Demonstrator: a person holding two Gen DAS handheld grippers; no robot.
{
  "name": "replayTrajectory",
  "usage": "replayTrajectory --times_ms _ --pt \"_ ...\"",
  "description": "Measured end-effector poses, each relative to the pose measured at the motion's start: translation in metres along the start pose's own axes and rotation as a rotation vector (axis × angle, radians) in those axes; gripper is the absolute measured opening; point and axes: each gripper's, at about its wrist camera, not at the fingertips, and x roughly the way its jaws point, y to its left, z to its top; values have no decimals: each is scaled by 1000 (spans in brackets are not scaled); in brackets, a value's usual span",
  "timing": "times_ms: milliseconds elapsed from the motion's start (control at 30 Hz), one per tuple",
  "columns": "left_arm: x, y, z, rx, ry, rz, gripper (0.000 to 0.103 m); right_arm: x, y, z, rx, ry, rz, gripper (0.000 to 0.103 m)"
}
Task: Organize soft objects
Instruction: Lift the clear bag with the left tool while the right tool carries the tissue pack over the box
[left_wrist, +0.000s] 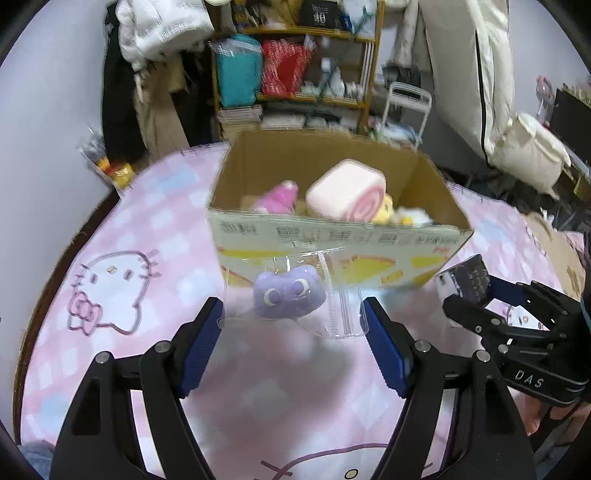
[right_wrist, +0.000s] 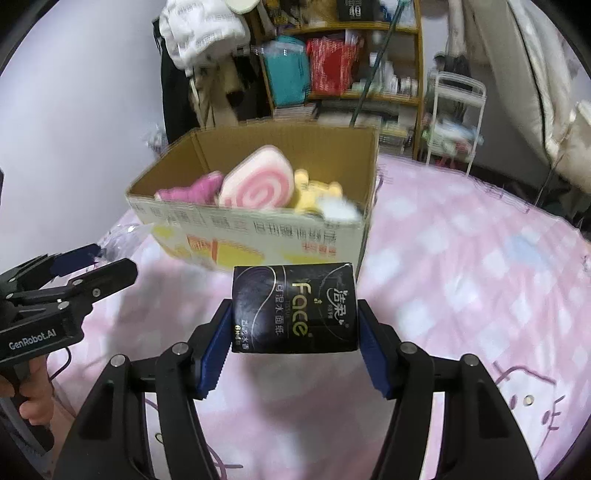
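Pinching a black tissue pack (right_wrist: 295, 308) between its blue pads (right_wrist: 213, 354), the right tool (right_wrist: 293, 345) holds it above the pink bed cover (right_wrist: 461, 258), just short of the box's near right corner. The left tool (left_wrist: 293, 347) is spread wide, its pads at the two side edges of a clear bag (left_wrist: 295, 295) with a purple plush (left_wrist: 289, 295) inside; whether the pads touch the bag cannot be told. The bag hangs in front of the box's near wall. Bare cover lies open to the left of the left tool and to the right of the right one. Beyond stands the open cardboard box (left_wrist: 332, 240), its top edges free, holding a pink swirl-roll plush (right_wrist: 258, 184), a magenta plush (right_wrist: 195, 190) and a yellow plush (right_wrist: 317, 194). Behind the box a cluttered shelf (left_wrist: 295, 66) stands close to the bed edge.
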Motion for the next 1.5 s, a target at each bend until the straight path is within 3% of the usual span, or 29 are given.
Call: replayTrajectory --times_ms 300,800,1033,1200,1333,1500 --pt "-57 -7 21 37 -245 72 75 -51 6 19 -28 -223 -28 67" --pt "-94 -10 103 151 -444 130 75 -104 16 99 -96 -480 -6 67" --pt "-83 -15 117 153 -467 129 76 -104 19 120 -117 -532 -24 67" --pt "-63 -11 109 133 -446 108 76 -82 14 114 -108 -513 -20 67" --pt "-42 -5 102 97 -403 47 76 -62 9 106 -112 -479 -23 67" --pt "-16 -7 96 108 -361 58 76 -40 0 100 -106 -432 -16 67"
